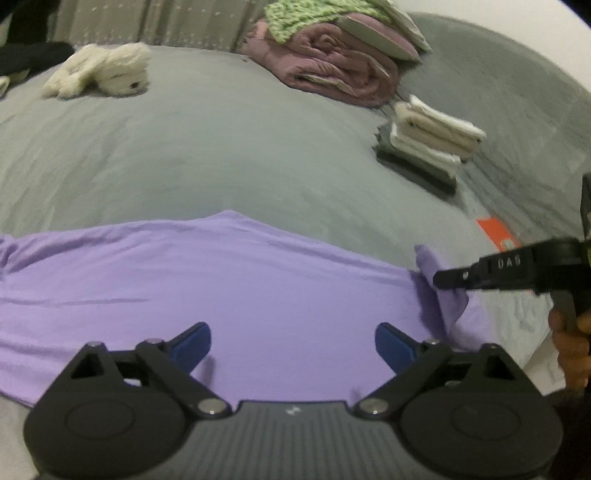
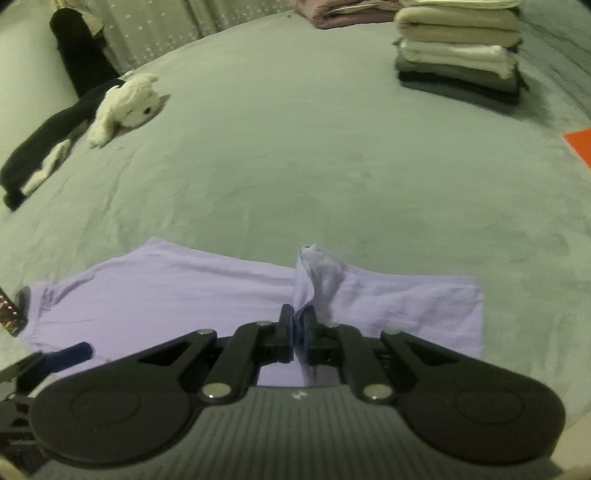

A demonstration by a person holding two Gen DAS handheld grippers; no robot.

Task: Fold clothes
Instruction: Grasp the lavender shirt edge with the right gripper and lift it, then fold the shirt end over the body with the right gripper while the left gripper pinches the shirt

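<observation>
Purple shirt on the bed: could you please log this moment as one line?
purple shirt: flat on bed | right gripper: shut on shirt fold | left gripper: open over shirt

Wide bed (image 1: 221, 147) under a smooth grey sheet (image 2: 314, 166), filling nearly all of both views. At the far edge, a pale curtain (image 1: 147, 22) with small dotted rows, hanging in folds. White wall (image 1: 517, 14) at the upper right corner. Rolled mauve quilt (image 1: 332, 70) near the head of the bed, a green knitted throw (image 1: 306, 14) on top. Dim, cool, even lighting, soft shadows only.
</observation>
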